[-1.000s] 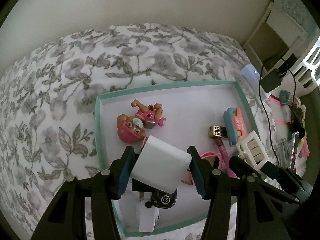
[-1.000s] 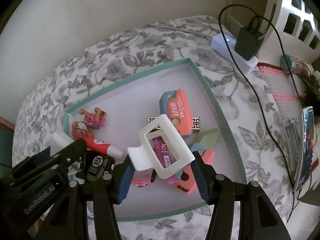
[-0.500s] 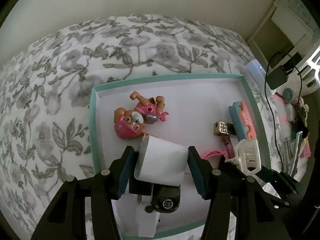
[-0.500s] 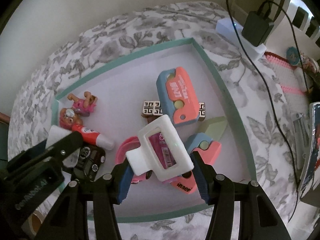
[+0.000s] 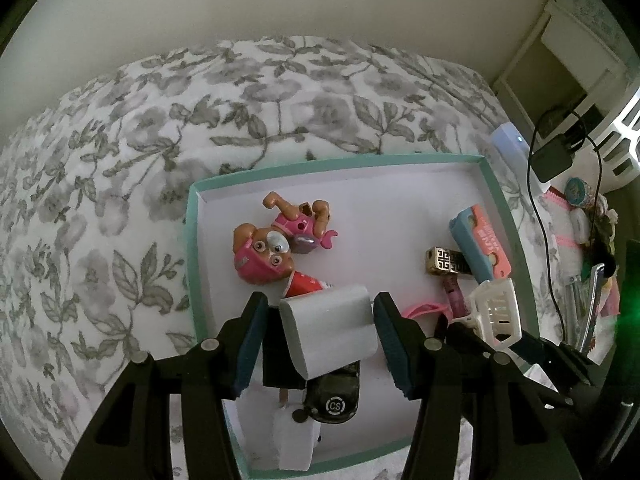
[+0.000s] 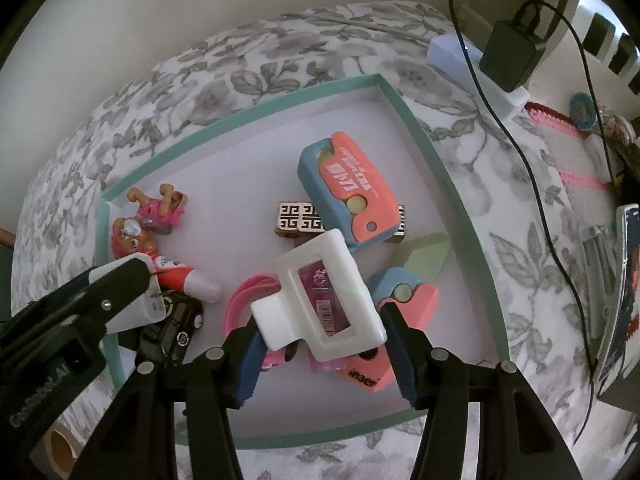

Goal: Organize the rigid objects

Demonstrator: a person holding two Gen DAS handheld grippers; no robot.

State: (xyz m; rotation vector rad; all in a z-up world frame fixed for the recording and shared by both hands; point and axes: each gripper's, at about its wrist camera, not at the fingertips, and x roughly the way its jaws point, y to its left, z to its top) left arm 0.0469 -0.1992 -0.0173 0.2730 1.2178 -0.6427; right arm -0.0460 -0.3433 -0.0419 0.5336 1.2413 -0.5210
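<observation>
Tray [image 5: 192, 248] shifted; floral bedspread [image 5: 120, 152], wall [image 5: 280, 0].

Both fisheye views are dim and slightly grainy, with muted, cool colour. Daylight enters from the upper right, where a white lattice panel [image 5: 624, 128] blows out to pure white. The white tray floor [image 6: 256, 160] is the brightest area inside and carries only soft, faint shadows. Straight edges bow strongly, and the corners fall into black vignette. A green glow tints the left view's right margin.
</observation>
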